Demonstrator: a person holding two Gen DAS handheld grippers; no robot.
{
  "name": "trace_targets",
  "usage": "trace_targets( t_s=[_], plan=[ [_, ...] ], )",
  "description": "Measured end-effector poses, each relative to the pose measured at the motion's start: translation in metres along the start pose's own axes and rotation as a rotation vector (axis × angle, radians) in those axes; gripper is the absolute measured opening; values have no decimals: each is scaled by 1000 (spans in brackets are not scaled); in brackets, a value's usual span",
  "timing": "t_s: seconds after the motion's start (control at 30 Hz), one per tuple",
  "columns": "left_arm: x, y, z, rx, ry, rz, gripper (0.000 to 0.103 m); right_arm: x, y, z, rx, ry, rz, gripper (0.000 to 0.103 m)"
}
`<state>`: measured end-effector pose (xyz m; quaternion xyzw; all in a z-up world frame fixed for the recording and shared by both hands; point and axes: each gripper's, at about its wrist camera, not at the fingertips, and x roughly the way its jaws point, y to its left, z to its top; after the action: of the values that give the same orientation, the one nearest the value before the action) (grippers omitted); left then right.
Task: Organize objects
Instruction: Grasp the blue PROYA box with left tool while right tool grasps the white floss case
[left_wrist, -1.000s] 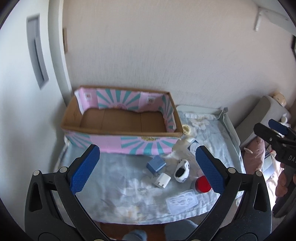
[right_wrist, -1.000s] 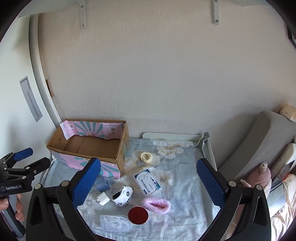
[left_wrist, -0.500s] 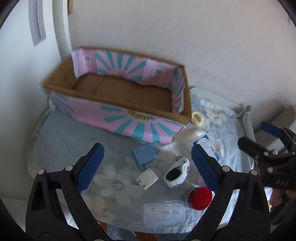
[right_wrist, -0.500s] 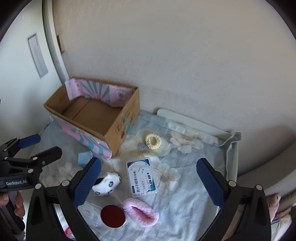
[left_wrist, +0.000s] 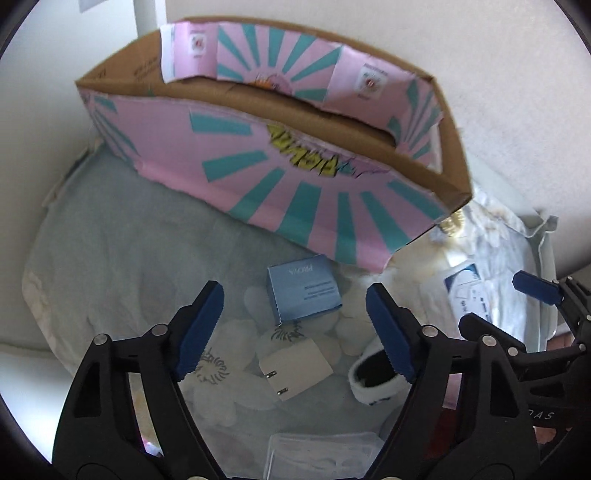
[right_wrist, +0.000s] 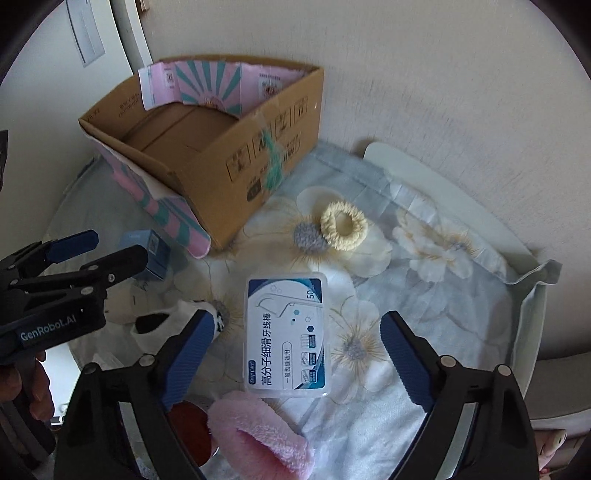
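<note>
Both tongs gape empty: the left tongs (left_wrist: 291, 332) above a white plug (left_wrist: 293, 373) and blue box (left_wrist: 303, 293), the right tongs (right_wrist: 295, 354) astride the floss-pick case (right_wrist: 286, 334) marked "50". Beyond, the pink-and-teal cardboard box (right_wrist: 207, 147) shows only bare cardboard inside.

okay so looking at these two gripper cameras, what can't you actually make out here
- Red round item: right wrist view, mostly behind the right gripper's finger.
- Clear plastic case: left wrist view, cut off by the bottom edge; contents unreadable.
- Black-and-white item: partly behind the left gripper's finger.
- Cardboard box floor: left wrist view, hidden by its near wall.
</note>
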<state>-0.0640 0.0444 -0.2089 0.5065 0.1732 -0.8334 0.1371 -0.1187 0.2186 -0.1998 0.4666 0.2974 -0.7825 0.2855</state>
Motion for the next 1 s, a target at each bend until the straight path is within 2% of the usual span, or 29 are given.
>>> trace_targets(
  t_s=[0.1,0.17,0.4,0.47,0.73,1.0],
  plan=[
    [9,0,-1,-4,5,15,72,12,0,1,-5,28,6,87],
    [14,0,-1,-10,12,18,67,17,1,1,-9,46,16,81],
    [24,-5,0,21,25,30,40,28,4,2,-11,88,10,63],
    [25,-7,0,39,16,50,39,29,4,1,-1,98,27,55],
    [20,1,3,40,-8,26,37,18,0,-1,28,70,28,55],
    [-7,5,14,80,-48,4,36,-16,-6,6,51,9,30,55]
  ],
)
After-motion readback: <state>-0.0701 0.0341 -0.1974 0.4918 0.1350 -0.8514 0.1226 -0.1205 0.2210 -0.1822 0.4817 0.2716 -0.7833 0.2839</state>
